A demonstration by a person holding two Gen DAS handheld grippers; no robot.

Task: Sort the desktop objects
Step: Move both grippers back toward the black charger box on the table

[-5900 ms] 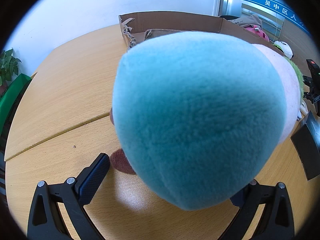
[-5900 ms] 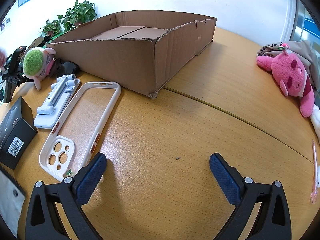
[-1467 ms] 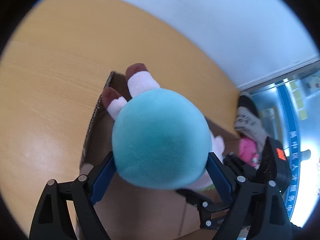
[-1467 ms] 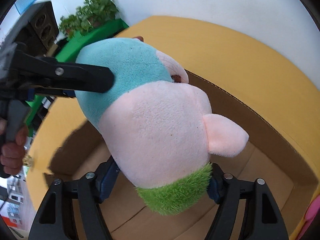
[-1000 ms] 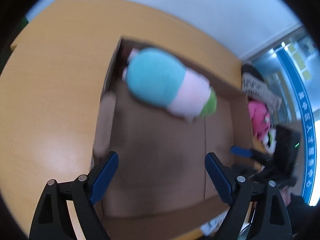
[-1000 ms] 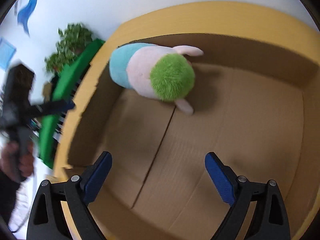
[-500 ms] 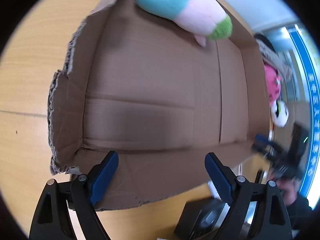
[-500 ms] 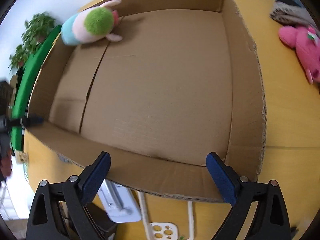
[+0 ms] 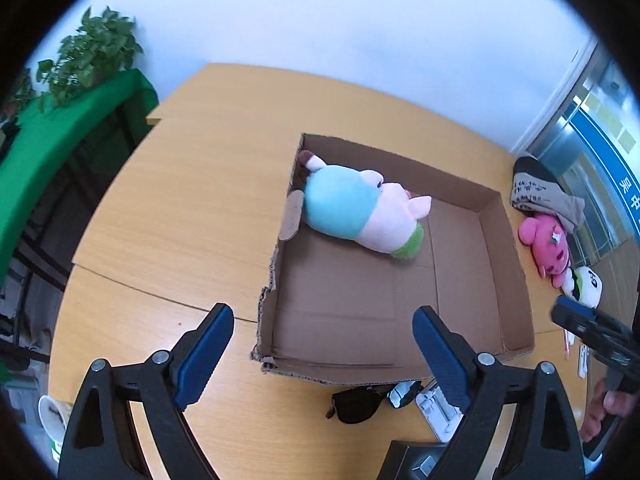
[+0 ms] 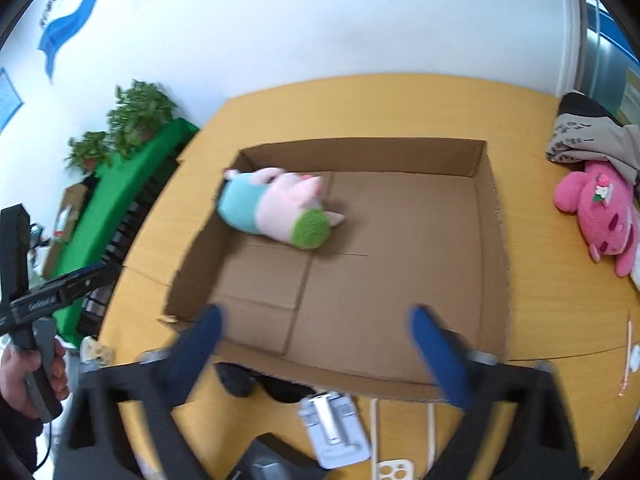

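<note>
A plush toy (image 9: 360, 214) with a teal body, pink head and green tuft lies in the far left corner of an open cardboard box (image 9: 516, 288); it also shows in the right wrist view (image 10: 278, 214), inside the box (image 10: 490, 216). My left gripper (image 9: 322, 350) is open and empty, held high above the box's near edge. My right gripper (image 10: 316, 344) is open and empty, also above the near edge, and blurred. Black sunglasses (image 9: 370, 398), a white phone stand (image 10: 332, 426) and a phone case (image 10: 394, 468) lie on the table in front of the box.
A pink plush (image 10: 600, 210) and a folded cloth (image 10: 588, 136) lie right of the box. A white round toy (image 9: 584, 284) lies by the pink plush (image 9: 546, 242). A black box (image 9: 416, 460) sits at the front. Green rack and plants (image 9: 80, 60) stand left.
Both grippers have let go of the plush toy, which now lies in the box. Both have pulled back and up, away from the box toward its near side.
</note>
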